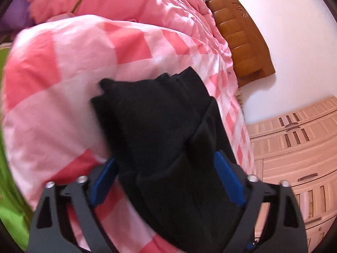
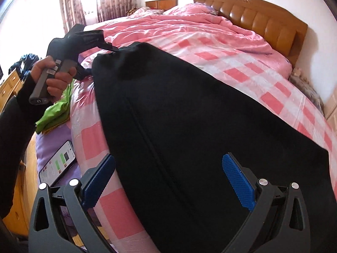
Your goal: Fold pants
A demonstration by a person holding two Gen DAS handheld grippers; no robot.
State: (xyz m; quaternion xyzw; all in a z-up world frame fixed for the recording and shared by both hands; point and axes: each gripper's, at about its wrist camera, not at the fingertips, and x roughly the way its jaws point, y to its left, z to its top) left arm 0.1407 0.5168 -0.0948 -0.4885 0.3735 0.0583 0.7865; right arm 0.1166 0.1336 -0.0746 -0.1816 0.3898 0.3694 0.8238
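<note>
Gripping black pants (image 2: 189, 126) on the bed (image 2: 242, 63), left claw (image 2: 112, 49) pinches; right claw (image 2: 168, 181) gapes wide.

So that's one pair of black pants (image 2: 189, 126), two tongs, left (image 1: 166, 181) and right (image 2: 168, 181), one hand (image 2: 52, 78), one phone (image 2: 59, 164), one green cloth (image 2: 56, 109), one wooden headboard (image 2: 263, 19), and one bed with a pink checked cover (image 2: 231, 63).
</note>
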